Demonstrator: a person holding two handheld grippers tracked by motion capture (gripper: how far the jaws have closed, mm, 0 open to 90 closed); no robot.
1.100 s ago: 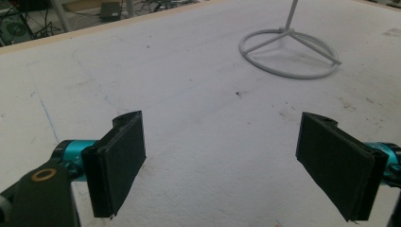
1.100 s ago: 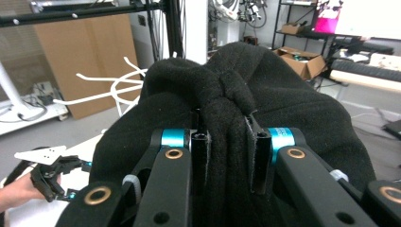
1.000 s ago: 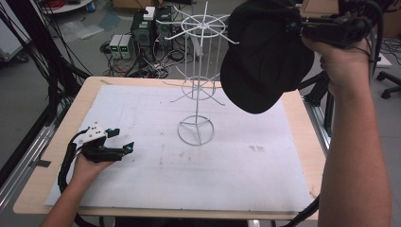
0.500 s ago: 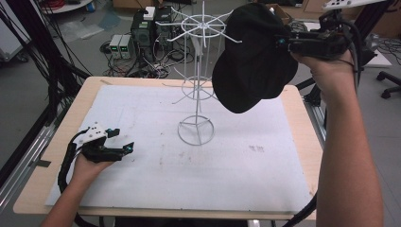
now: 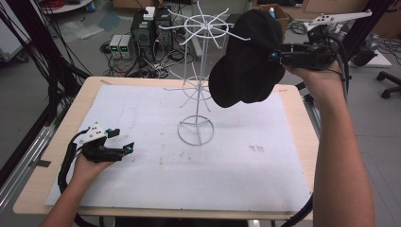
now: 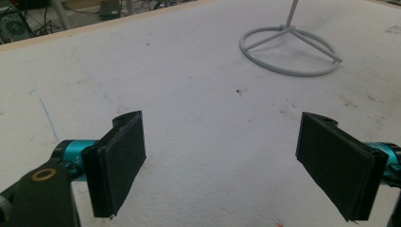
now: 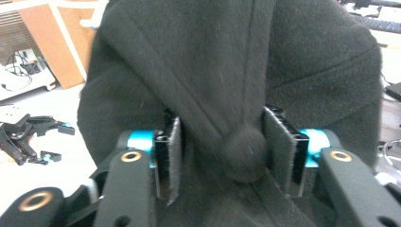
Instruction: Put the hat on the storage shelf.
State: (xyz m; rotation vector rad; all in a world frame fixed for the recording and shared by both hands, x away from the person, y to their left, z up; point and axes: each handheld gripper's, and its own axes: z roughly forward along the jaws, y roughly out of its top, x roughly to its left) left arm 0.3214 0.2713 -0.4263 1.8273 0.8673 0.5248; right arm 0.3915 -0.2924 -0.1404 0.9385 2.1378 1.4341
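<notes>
A black cap (image 5: 243,66) hangs in the air against the upper ring of the white wire stand (image 5: 196,127), one wire arm reaching into it. My right gripper (image 5: 276,56) is level at the cap's right side. Its jaws have just been opening; the cap's crown and top button (image 7: 243,153) sit between the pads (image 7: 172,156) with small gaps, so they do not press. My left gripper (image 5: 122,140) rests on the white sheet at the front left, open with nothing between its pads (image 6: 120,161). The stand's ring base (image 6: 288,71) lies ahead of it.
The white sheet (image 5: 142,109) covers the wooden table (image 5: 45,156). Behind the table, computer boxes (image 5: 142,33) and cables lie on the floor. A dark frame with cables (image 5: 42,56) rises at the left, and an office chair's base (image 5: 390,80) stands at the right.
My right hand has carried the cap leftward and down onto the stand's upper ring, and its jaws have parted around the crown. The left hand has stayed put.
</notes>
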